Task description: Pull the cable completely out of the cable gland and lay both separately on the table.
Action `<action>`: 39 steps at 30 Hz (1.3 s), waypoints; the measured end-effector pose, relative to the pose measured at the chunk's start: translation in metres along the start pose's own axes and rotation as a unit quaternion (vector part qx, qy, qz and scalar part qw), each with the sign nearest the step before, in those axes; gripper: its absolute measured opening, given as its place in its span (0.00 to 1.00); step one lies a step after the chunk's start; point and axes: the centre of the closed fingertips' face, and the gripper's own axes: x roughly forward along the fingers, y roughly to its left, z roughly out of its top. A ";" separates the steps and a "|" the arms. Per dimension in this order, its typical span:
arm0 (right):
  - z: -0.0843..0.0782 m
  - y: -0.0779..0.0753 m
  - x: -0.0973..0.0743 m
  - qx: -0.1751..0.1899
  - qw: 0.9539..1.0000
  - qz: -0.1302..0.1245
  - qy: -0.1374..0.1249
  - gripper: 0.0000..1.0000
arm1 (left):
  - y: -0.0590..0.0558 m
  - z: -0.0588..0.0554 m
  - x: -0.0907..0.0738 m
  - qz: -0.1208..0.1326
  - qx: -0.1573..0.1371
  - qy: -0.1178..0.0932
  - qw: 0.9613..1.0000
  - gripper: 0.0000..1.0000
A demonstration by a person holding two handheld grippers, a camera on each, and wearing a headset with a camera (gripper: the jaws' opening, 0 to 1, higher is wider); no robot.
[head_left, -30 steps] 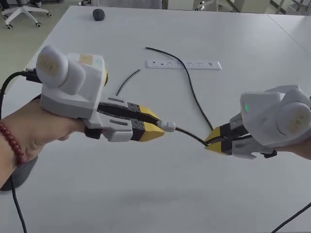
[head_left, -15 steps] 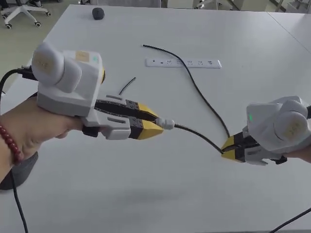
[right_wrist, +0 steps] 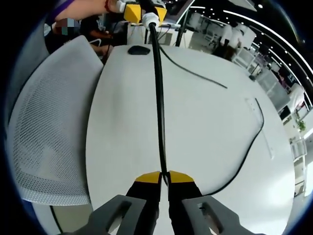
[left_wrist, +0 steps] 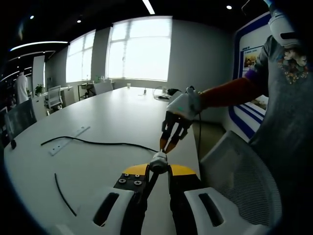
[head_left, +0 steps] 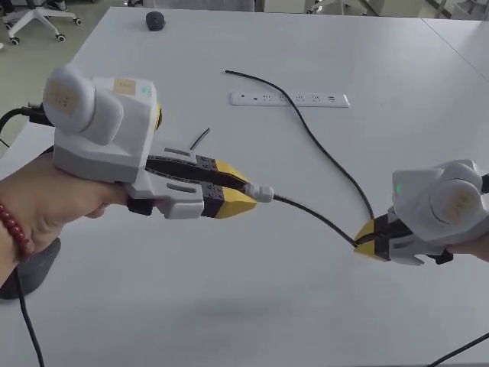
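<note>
A white cable gland [head_left: 260, 194] sits in the yellow tips of my left gripper [head_left: 243, 191], which is shut on it above the table. A black cable [head_left: 313, 216] runs taut from the gland to my right gripper [head_left: 365, 241], which is shut on it, then trails back across the table. A short tail [head_left: 200, 138] shows behind the left gripper. In the left gripper view the gland [left_wrist: 159, 159] sits at my jaw tips [left_wrist: 157, 169], the right gripper [left_wrist: 172, 138] beyond. In the right gripper view the cable [right_wrist: 157, 88] leads from my jaws [right_wrist: 164, 177] to the gland [right_wrist: 149, 18].
A white power strip [head_left: 290, 99] lies at the back of the white table [head_left: 229, 306], with a dark round object [head_left: 155, 21] at the far edge. A mesh chair [right_wrist: 49, 147] stands beside the table. Another cable [head_left: 458, 350] crosses the near right corner.
My right gripper has moved right and nearer with the cable, lengthening the stretch between the grippers. The tail behind the left gripper has grown shorter. The left gripper has stayed about still.
</note>
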 end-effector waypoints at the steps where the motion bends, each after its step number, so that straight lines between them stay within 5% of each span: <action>1: 0.000 0.000 0.001 0.000 1.000 -0.001 0.001 0.00 | -0.001 -0.001 0.001 -0.001 0.002 0.003 1.000 0.16; 13: -0.024 -0.002 0.009 0.021 0.999 -0.001 0.025 0.00 | -0.001 0.004 -0.002 0.003 -0.004 -0.006 1.000 0.16; 29: -0.025 0.002 0.008 0.046 0.999 -0.004 0.014 0.01 | -0.002 0.002 0.004 0.004 0.000 0.001 1.000 0.16; 39: 0.004 0.009 0.003 0.054 0.998 -0.003 -0.035 0.17 | -0.005 0.001 0.008 0.001 -0.001 0.003 1.000 0.16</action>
